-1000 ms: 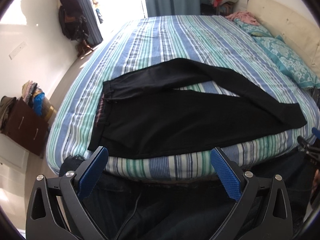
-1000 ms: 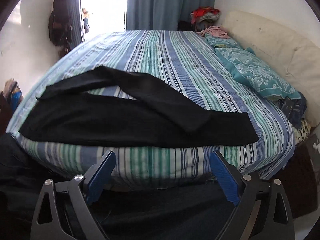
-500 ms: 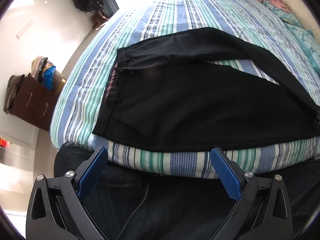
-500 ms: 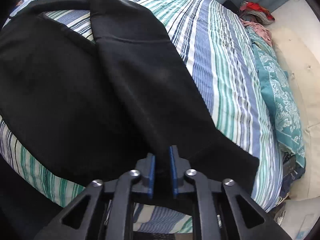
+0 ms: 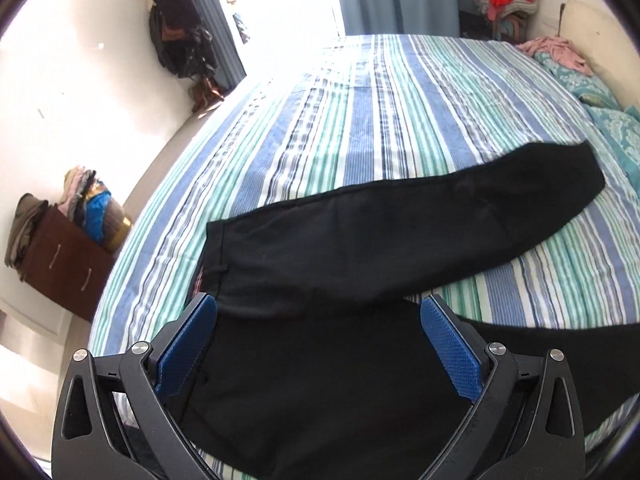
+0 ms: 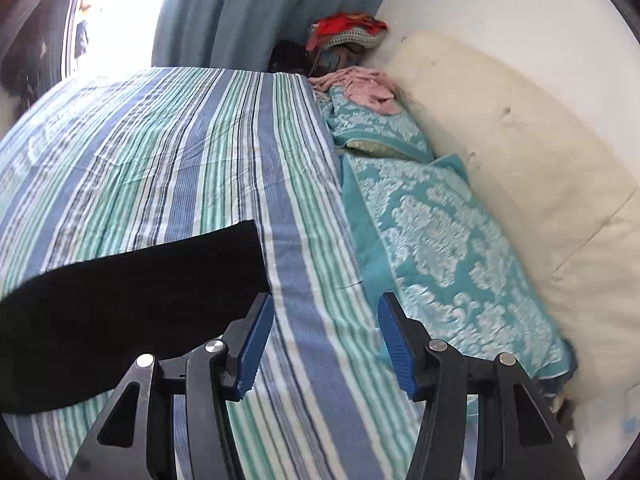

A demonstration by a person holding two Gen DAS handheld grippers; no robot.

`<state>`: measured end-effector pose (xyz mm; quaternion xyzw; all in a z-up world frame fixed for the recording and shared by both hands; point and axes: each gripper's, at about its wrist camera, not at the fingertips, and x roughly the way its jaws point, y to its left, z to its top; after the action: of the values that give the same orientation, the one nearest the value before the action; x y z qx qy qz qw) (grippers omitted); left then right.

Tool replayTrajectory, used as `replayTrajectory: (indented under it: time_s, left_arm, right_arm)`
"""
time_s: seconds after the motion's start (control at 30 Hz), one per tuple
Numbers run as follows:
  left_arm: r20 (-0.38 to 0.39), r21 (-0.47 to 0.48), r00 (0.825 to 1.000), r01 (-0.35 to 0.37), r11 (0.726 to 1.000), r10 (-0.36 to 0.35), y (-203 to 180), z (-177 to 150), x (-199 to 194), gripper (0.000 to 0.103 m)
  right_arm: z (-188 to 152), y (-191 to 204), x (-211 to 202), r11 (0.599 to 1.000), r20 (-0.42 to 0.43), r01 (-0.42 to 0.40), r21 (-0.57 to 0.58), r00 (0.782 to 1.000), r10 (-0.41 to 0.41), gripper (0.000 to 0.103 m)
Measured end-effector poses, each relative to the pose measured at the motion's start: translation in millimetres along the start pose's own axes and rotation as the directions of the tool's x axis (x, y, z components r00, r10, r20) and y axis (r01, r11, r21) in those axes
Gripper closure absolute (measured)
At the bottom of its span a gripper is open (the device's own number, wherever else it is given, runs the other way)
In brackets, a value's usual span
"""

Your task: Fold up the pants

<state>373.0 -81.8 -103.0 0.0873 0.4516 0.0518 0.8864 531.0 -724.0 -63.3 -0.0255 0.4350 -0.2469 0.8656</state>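
While sunlight pours through the window, the striped bed (image 5: 400, 92) fills a small room with blue curtains (image 6: 224, 12). One pair of black pants (image 5: 360, 240) lies near the bed's front edge, one leg angled toward two teal pillows (image 6: 432, 216). Left gripper (image 5: 318, 344) hovers wide open over the pants; right gripper (image 6: 324, 344) is open too, holding nothing, just beside the leg hem.

Right gripper (image 6: 324, 344) jaws apart, empty, above striped blue-green bed sheet (image 6: 180, 152). Black fabric pants leg (image 6: 120, 312) just left. Teal patterned pillows (image 6: 432, 232) right.
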Motion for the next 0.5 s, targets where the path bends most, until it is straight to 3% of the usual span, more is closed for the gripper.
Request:
replayTrajectory:
  time_s: [0.1,0.13,0.2,0.27,0.3,0.4,0.5]
  left_arm:
    - [-0.022,-0.009,0.999,-0.029,1.0,0.029,-5,8,48,0.001]
    - [-0.027,-0.011,0.999,-0.046,0.999,0.046,-7,10,62,0.001]
    - [-0.033,-0.028,0.997,-0.074,0.997,0.073,-8,13,87,0.001]
    - [-0.019,-0.056,0.996,-0.093,0.994,0.092,-6,17,108,0.001]
    - [-0.01,-0.067,0.995,-0.103,0.992,0.103,-4,18,117,0.001]
    - [-0.019,-0.066,0.989,-0.149,0.987,0.148,-5,17,147,0.001]
    - [-0.069,-0.035,0.983,-0.175,0.984,0.173,-9,2,178,0.001]
  right_arm:
    - [-33,-7,42,0.973,-0.085,-0.161,0.165,0.981,0.177,0.048]
    - [-47,-8,58,0.946,-0.11,-0.228,0.23,0.96,0.258,0.048]
    - [-73,-3,95,0.859,-0.143,-0.35,0.375,0.893,0.426,0.048]
    - [-95,2,127,0.755,-0.117,-0.407,0.514,0.839,0.532,0.049]
    - [-101,7,142,0.714,-0.099,-0.42,0.56,0.822,0.561,0.049]
    - [-105,21,184,0.652,-0.073,-0.412,0.636,0.81,0.582,0.05]
    - [-103,24,222,0.591,-0.041,-0.381,0.711,0.816,0.576,0.05]
